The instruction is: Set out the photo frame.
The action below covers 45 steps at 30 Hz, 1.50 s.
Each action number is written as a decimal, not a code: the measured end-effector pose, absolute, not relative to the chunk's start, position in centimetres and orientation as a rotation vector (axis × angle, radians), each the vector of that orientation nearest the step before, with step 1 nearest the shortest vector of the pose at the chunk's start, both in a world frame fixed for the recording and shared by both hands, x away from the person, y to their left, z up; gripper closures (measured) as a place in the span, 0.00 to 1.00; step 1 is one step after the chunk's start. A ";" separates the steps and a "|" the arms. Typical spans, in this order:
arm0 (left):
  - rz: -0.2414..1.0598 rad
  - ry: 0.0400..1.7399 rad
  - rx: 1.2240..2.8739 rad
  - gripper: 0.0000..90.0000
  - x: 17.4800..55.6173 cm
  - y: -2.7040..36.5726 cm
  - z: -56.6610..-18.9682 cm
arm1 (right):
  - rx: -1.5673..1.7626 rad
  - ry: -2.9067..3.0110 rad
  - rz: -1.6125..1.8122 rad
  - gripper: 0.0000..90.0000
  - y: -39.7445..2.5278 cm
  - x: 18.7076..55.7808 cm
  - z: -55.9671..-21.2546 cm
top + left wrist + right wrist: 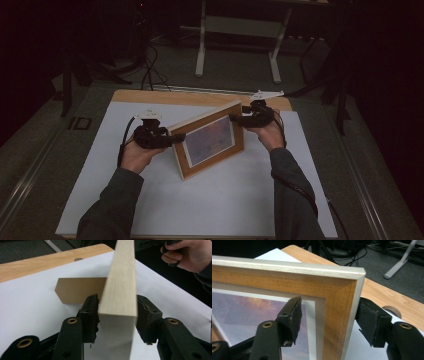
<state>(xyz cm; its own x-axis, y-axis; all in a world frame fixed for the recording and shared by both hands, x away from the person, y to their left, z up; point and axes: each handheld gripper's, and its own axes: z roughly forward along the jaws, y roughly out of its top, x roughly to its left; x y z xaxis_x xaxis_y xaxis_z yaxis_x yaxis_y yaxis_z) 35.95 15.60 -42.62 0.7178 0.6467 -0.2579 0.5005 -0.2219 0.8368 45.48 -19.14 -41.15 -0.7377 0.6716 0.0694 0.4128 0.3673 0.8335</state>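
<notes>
A: Where's the picture frame (210, 140)?

B: Upright on the white sheet (220, 200) that covers the table (150, 96), roughly mid-table, turned at an angle so its glazed front faces the person. In the right gripper view the print behind the glass shows a purple and orange sky.

A: Who has hold of it?

B: Both tools. The left gripper (117, 315) has its jaws closed onto the frame's pale side edge, one pad on each face. The right gripper (329, 321) straddles the upper corner at the other end, one pad over the glass and one behind the frame; it looks clamped, though I can't be sure the front pad is pressing on the glass.

A: Anything behind it?

B: In the left gripper view a brown stand flap (80, 290) sticks out from the back and looks to rest on the sheet. The right hand (190, 255) shows beyond the frame there.

A: And past the table?

B: Grey floor, cables, and a white desk frame (240, 40).
</notes>
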 end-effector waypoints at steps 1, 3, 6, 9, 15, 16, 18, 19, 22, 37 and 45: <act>0.181 0.888 1.883 0.63 35.8 15.5 -42.6 | 0.957 2.355 1.310 0.40 -19.1 45.6 -41.1; 0.192 0.889 1.891 0.63 35.6 15.3 -42.7 | 0.946 2.365 1.319 0.38 -19.0 45.8 -41.1; 0.207 0.893 1.898 0.65 35.5 15.2 -42.7 | 0.936 2.376 1.323 0.37 -18.9 46.0 -41.1; 0.210 0.893 1.902 0.67 35.5 15.3 -42.7 | 0.924 2.392 1.333 0.37 -19.0 46.3 -41.2; 0.222 0.901 1.897 0.77 35.4 15.4 -42.7 | 0.932 2.412 1.353 0.41 -19.3 46.6 -41.5; 0.222 0.901 1.897 0.78 35.4 15.4 -42.7 | 0.932 2.412 1.353 0.41 -19.3 46.6 -41.5; 0.213 0.903 1.895 0.78 35.4 15.5 -42.7 | 0.933 2.416 1.359 0.41 -19.2 46.6 -41.7; 0.208 0.902 1.889 0.78 35.5 15.5 -42.8 | 0.933 2.423 1.360 0.41 -19.3 46.7 -41.7; 0.200 0.900 1.886 0.78 35.5 15.5 -42.8 | 0.928 2.435 1.363 0.41 -19.3 46.8 -41.7; 0.208 0.907 1.887 0.79 35.8 15.5 -42.8 | 0.974 2.418 1.385 0.51 -20.0 46.5 -41.7; 0.220 0.920 1.890 0.79 36.0 15.5 -42.7 | 0.993 2.395 1.399 0.57 -20.5 46.2 -41.8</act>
